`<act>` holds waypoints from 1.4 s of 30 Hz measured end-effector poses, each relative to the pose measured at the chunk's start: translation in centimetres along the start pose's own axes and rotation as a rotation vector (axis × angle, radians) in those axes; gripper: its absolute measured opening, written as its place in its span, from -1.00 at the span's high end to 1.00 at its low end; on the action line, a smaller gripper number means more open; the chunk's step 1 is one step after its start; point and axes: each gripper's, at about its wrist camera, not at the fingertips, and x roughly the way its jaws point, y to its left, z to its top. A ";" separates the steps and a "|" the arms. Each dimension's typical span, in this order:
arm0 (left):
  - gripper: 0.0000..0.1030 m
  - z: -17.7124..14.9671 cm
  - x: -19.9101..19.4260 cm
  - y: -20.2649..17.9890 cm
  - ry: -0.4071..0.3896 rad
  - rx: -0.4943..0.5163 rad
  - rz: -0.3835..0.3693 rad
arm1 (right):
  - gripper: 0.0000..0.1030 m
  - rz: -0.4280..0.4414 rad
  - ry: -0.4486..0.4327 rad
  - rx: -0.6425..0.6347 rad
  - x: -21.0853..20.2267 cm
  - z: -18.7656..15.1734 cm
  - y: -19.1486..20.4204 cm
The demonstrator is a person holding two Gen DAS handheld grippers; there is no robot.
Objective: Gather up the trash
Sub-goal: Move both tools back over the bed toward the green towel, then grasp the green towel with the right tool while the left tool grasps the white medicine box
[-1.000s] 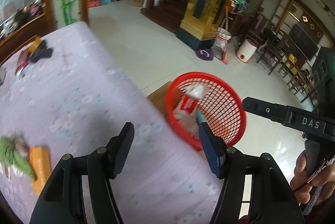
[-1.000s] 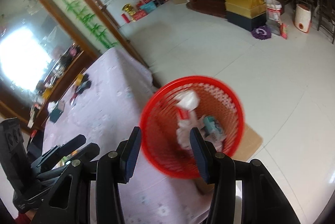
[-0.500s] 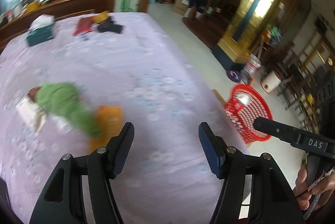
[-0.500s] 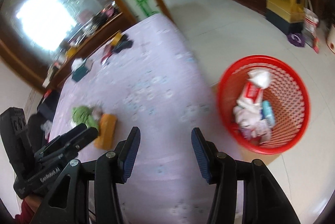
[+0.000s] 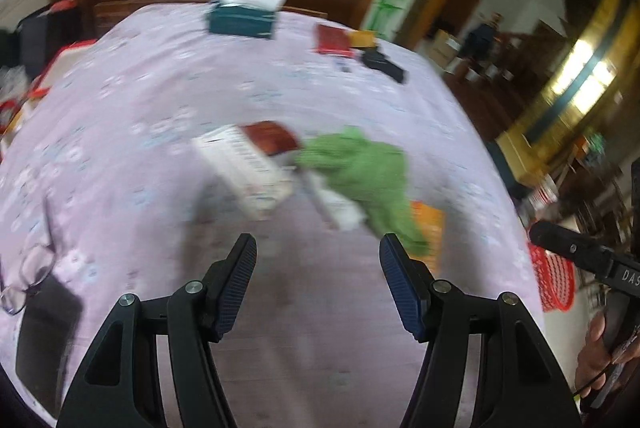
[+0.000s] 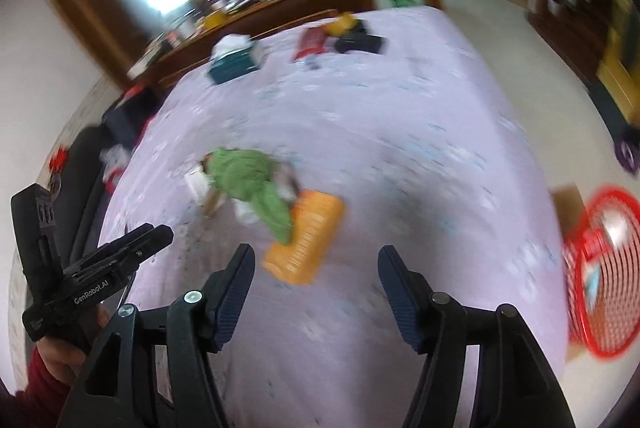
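A pile of trash lies mid-table: a crumpled green wrapper [image 5: 360, 172] [image 6: 248, 180], a white carton [image 5: 244, 168], a dark red packet [image 5: 272, 138] and an orange packet [image 5: 428, 228] [image 6: 308, 236]. My left gripper [image 5: 318, 264] hangs open over the lilac cloth just short of the pile, nothing between its fingers. My right gripper [image 6: 314, 274] hovers near the orange packet; its jaws are opening and hold nothing. The red mesh basket [image 6: 600, 268] [image 5: 554, 280] with trash inside sits on the floor past the table's right edge.
At the far end of the table [image 6: 400, 132] stand a teal tissue box [image 5: 242, 16], a red booklet [image 5: 332, 40] and a black item [image 5: 382, 62]. Glasses [image 5: 28, 276] and a dark case [image 5: 44, 332] lie near left. A wooden counter runs behind.
Both views have swung left from the red basket to the tabletop. The trash pile now lies ahead of both grippers. The right jaws stand wider than before.
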 end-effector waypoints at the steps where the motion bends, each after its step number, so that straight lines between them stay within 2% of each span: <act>1: -0.22 0.1 0.0 0.8 0.003 -0.011 0.006 | -0.44 0.005 0.002 -0.029 0.8 0.6 1.0; 5: -0.23 0.3 0.3 3.3 0.023 -0.008 0.034 | -0.55 0.027 0.005 -0.135 4.9 3.2 4.6; 10: -0.23 0.6 0.7 4.2 0.022 0.037 0.042 | -0.57 0.008 0.036 -0.247 9.8 5.4 7.8; 16: -0.23 1.6 2.4 3.6 0.032 0.110 0.030 | -0.57 -0.074 0.102 -0.346 15.2 6.1 9.8; 18: -0.23 1.9 3.3 3.0 0.038 0.144 0.040 | -0.42 -0.108 0.128 -0.368 16.5 6.0 9.9; 19: -0.23 2.0 3.7 2.8 0.040 0.157 0.041 | -0.21 -0.110 0.123 -0.366 16.5 5.9 9.8; 20: -0.23 2.2 4.2 2.6 0.042 0.169 0.046 | -0.09 -0.104 0.117 -0.343 16.3 5.8 9.5; 22: -0.18 2.4 5.4 2.1 0.052 0.192 0.057 | 0.01 -0.077 0.104 -0.315 15.5 5.8 9.2; 23: -0.05 2.5 6.0 1.8 0.056 0.202 0.053 | 0.02 -0.074 0.088 -0.307 14.8 5.8 9.1; 30: 0.34 3.2 10.9 0.7 0.113 0.244 0.116 | 0.04 -0.016 -0.002 -0.193 9.1 5.0 7.3; 33: 0.65 3.3 12.0 0.3 0.123 0.247 0.124 | 0.04 0.005 -0.025 -0.158 7.0 4.3 6.5; 34: 0.82 3.3 12.2 0.1 0.115 0.257 0.138 | 0.04 0.007 -0.031 -0.149 6.4 4.1 6.3; 38: 0.90 3.3 11.6 0.1 0.093 0.229 0.143 | 0.04 0.012 -0.044 -0.108 4.7 3.3 5.3; 42: 0.90 2.8 8.9 0.4 0.042 0.197 0.097 | 0.04 0.028 -0.049 -0.077 3.5 2.2 4.6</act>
